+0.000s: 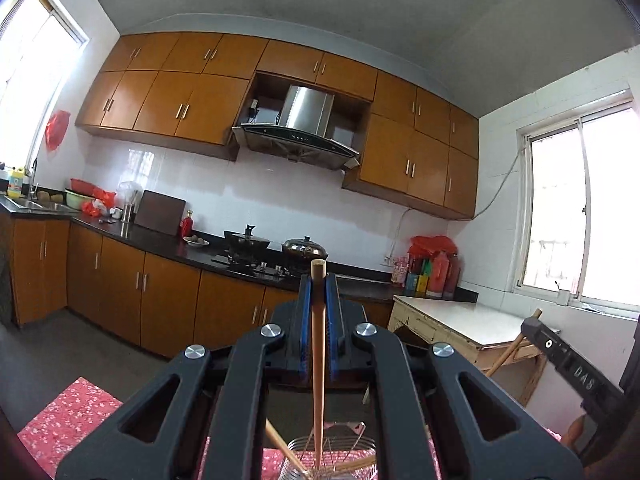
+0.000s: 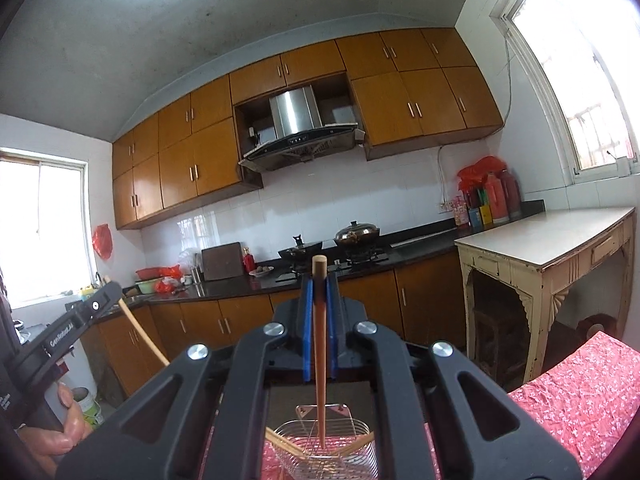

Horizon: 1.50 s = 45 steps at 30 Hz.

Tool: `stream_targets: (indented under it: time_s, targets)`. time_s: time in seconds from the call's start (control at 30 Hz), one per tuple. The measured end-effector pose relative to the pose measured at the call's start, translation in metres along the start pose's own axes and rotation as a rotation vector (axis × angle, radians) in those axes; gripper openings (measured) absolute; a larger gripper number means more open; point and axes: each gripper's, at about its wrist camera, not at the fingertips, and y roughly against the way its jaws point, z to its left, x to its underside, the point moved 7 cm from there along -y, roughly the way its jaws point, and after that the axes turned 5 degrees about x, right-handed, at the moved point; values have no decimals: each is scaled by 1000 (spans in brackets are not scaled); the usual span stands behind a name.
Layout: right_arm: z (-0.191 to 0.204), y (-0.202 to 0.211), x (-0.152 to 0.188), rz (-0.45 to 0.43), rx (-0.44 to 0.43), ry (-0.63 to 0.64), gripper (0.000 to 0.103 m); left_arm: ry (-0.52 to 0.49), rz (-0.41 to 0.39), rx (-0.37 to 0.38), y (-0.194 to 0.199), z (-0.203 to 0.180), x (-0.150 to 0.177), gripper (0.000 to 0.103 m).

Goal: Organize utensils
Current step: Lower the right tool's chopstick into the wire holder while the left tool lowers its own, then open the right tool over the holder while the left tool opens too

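My left gripper (image 1: 318, 280) is shut on a wooden chopstick (image 1: 318, 360) that points up; its lower end reaches into a wire utensil basket (image 1: 332, 458) below. My right gripper (image 2: 319, 280) is shut on another wooden chopstick (image 2: 320, 360), whose lower end also sits in the wire basket (image 2: 324, 452). More chopsticks (image 2: 288, 446) lie slanted in the basket. The right gripper (image 1: 560, 356) shows at the right of the left wrist view; the left gripper (image 2: 80, 316) shows at the left of the right wrist view.
The basket stands on a pink floral cloth (image 2: 580, 392). Beyond are brown kitchen cabinets (image 1: 160, 288), a stove with pots (image 1: 276, 252), a range hood (image 1: 300, 128) and a cream side table (image 2: 552, 248).
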Motion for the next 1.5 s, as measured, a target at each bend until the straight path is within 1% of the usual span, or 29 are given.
stream_targets:
  time_s: [0.13, 0.37, 0.57, 0.73, 0.93, 1.17, 1.33, 1.4, 1.43, 1.47, 1.5]
  targets:
    - [-2, -26, 5, 30, 6, 0, 8, -16, 26, -16, -21, -4, 9, 7]
    - [-11, -63, 19, 84, 1, -34, 8, -22, 63, -32, -46, -1, 29, 7]
    - [-11, -102, 43, 155, 1, -27, 8, -24, 113, -47, -69, 0, 50, 7]
    - [-16, -127, 65, 211, 5, -31, 8, -19, 152, -60, -83, 7, 65, 7]
    - [-18, -141, 84, 253, 1, -32, 7, -17, 195, -70, -93, 10, 80, 7]
    - [-19, -142, 92, 267, -14, -43, 8, -11, 224, -80, -101, 12, 89, 7]
    - [-24, -143, 94, 278, -6, -42, 8, -9, 236, -83, -105, 12, 89, 7]
    - [-26, -144, 95, 284, 5, -42, 10, -21, 245, -93, -105, 13, 89, 7]
    - [-28, -144, 95, 282, 18, -38, 13, -20, 244, -97, -105, 13, 89, 7]
    - [-29, -143, 95, 279, 28, -31, 18, -14, 250, -96, -104, 15, 88, 8]
    - [-30, -142, 95, 277, 34, -27, 29, -12, 252, -99, -105, 16, 87, 8]
